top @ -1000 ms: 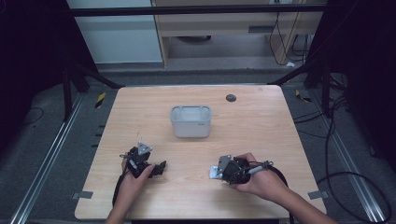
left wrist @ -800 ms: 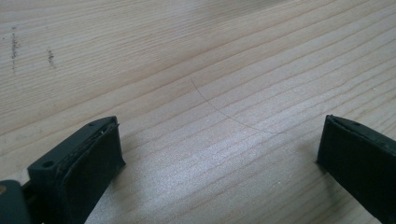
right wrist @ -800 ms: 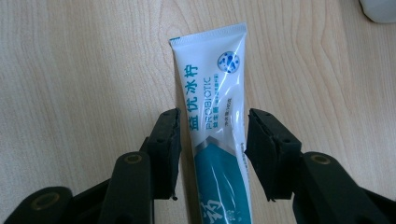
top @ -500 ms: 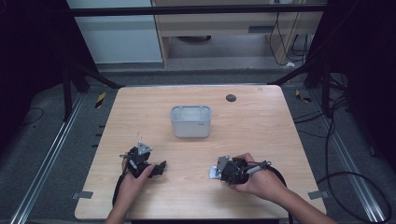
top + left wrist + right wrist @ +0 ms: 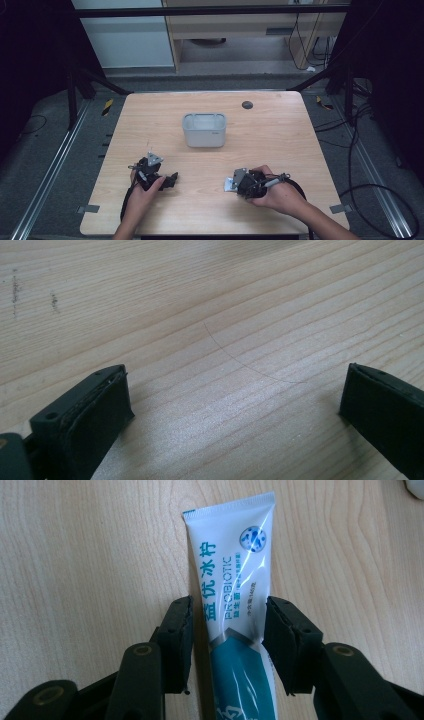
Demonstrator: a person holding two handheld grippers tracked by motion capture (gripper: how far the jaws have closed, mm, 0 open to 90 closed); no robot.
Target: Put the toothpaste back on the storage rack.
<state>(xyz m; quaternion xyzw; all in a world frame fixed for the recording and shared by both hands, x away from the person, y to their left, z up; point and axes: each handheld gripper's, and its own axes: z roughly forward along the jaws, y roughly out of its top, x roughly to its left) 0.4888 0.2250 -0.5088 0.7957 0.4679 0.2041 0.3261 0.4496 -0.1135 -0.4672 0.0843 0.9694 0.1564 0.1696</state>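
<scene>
Right hand-held gripper (image 5: 227, 630) astride toothpaste tube (image 5: 235, 595) (close-up)

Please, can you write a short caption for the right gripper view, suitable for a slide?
Right gripper with its black jaws on either side of a white and teal toothpaste tube lying on the wooden table.

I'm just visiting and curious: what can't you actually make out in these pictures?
- Tube: right gripper view; its cap end is cut off at the bottom edge.
- Right claw: a gap shows at one pad, so grip is unclear.
- Bin: high view; contents too small to tell.
- Dark disc: too small to identify.
</scene>
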